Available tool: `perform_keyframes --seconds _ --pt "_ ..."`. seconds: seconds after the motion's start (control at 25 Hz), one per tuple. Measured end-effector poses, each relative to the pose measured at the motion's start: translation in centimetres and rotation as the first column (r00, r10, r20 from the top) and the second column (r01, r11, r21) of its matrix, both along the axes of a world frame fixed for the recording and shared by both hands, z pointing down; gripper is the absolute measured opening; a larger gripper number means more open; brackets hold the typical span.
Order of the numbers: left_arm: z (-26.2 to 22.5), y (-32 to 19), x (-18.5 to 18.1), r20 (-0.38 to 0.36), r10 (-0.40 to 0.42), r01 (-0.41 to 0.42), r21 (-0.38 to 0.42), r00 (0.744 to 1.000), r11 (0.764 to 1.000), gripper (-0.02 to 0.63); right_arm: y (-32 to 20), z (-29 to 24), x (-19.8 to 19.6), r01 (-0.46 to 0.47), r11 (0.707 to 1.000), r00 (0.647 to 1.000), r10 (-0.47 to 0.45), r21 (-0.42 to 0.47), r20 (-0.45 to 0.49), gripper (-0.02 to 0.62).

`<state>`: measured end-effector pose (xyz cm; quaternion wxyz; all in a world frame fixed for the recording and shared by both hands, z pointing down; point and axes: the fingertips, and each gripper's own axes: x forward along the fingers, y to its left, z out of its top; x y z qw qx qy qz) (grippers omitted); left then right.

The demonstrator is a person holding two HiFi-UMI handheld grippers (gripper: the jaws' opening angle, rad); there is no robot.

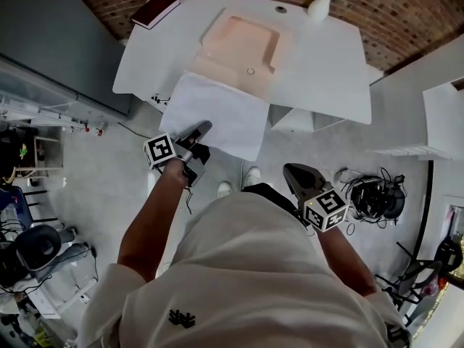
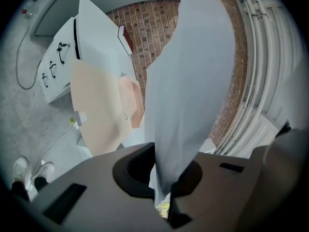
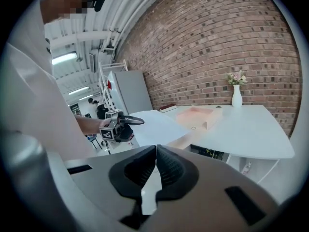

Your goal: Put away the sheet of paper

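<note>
Left gripper view alone shows left hand-held gripper [image 2: 162, 196] pinched on the paper [image 2: 189, 81].

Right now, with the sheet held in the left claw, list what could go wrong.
1. The left claw pinches the sheet of paper by one edge only; the unsupported rest could slip out or crease.
2. Its free edge may catch the rim of the peach tray and buckle instead of sliding in.
3. The right claw is shut, empty and apart from the sheet, so nothing steadies it.
</note>
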<state>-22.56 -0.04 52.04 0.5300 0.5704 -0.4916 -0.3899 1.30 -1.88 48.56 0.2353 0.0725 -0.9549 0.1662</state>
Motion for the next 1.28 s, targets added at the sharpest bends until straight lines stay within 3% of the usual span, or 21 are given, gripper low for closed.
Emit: perform_keyframes --seconds 0.12,0.32,0.6,0.8,1.28 --pt "1.7 -2.8 -1.4 -0.017 -0.025 0.023 -0.063 1.000 0.998 0.023 -3.8 0.1 -0.9 0.011 1.000 1.000 -0.011 -0.006 0.003 0.029" --pt "3.9 -7.9 -3.1 -0.041 -0.024 0.021 -0.070 0.999 0.997 0.023 -9.0 0.7 -2.1 0.004 1.000 1.000 -0.004 -0.013 0.024 0.029" --pt "7.4 -11.7 -6.6 -0.071 -0.012 0.002 -0.137 0.997 0.991 0.023 -11.3 2.1 -3.7 -0.022 0.999 0.999 0.021 -0.029 -0.039 0.029" --pt "9.0 -14.5 -8.7 -0.118 0.047 -0.067 -0.167 0.992 0.984 0.023 -13.9 1.2 -5.7 -0.144 0.988 0.989 0.142 -0.050 -0.044 0.029" --pt "12.4 -19.8 -13.8 -0.189 0.114 -0.150 -0.189 0.975 0.970 0.023 -14.6 1.3 -10.3 -0.245 0.969 0.962 0.243 -0.008 -0.125 0.029"
